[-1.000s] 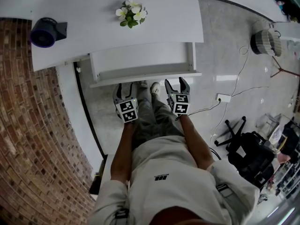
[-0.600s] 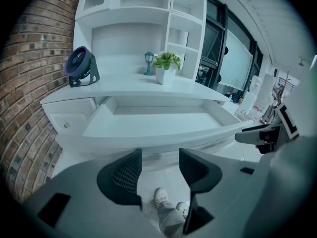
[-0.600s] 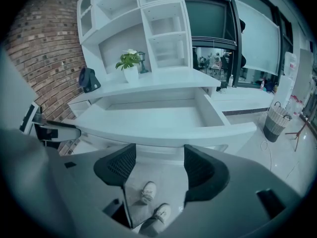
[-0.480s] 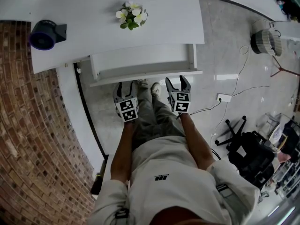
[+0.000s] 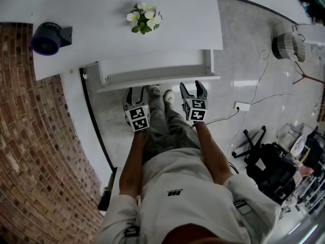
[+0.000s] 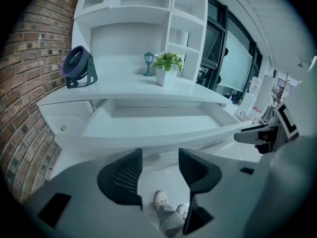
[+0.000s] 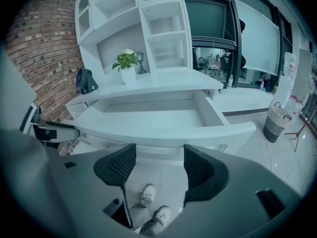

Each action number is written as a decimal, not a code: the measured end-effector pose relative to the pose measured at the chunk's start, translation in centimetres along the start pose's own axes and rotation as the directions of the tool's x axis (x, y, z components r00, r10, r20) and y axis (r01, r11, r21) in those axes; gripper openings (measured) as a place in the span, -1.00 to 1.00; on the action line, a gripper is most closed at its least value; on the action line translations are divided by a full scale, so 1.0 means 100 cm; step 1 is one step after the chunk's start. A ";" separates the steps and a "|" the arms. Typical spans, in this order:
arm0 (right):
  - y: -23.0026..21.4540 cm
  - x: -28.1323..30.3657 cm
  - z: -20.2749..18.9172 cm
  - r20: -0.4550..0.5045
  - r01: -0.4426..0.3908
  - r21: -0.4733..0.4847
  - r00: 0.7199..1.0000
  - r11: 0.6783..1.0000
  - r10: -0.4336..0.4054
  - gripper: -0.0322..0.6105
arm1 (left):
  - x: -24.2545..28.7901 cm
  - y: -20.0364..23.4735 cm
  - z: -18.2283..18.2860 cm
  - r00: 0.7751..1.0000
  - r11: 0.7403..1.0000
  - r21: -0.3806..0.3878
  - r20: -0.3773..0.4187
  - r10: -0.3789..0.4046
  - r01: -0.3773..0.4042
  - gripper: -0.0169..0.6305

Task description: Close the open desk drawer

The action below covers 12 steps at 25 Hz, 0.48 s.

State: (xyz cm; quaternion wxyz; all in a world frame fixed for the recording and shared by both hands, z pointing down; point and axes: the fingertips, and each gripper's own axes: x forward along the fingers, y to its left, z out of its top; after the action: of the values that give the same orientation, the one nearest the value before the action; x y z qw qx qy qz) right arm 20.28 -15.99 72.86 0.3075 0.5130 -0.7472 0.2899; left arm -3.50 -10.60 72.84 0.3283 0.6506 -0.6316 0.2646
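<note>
White drawer (image 5: 152, 67) open; left gripper (image 5: 135, 91) fingers (image 6: 124, 176) apart, empty, just narrowing; right gripper (image 5: 192, 85) fingers apart, empty.

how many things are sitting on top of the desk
3: a desk fan at the left end, a small lantern near the middle, and a potted plant just right of the lantern. Something small could be hidden behind them.
</note>
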 end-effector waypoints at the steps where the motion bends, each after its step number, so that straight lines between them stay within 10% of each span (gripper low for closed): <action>1: 0.000 0.001 0.002 0.000 0.000 0.003 1.000 1.000 0.000 0.03 | 0.002 0.000 0.002 1.000 1.000 0.002 0.009 -0.002 0.002 -0.20; 12: 0.002 0.013 0.019 -0.002 0.001 0.014 1.000 1.000 -0.001 0.03 | 0.013 0.005 0.017 1.000 1.000 0.009 0.005 -0.012 0.012 -0.20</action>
State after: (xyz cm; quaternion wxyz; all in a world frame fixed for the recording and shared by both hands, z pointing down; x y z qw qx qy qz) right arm 19.46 -18.11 72.56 0.3047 0.5153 -0.7446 0.2954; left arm -4.04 -12.70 72.79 0.3253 0.6565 -0.6273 0.2640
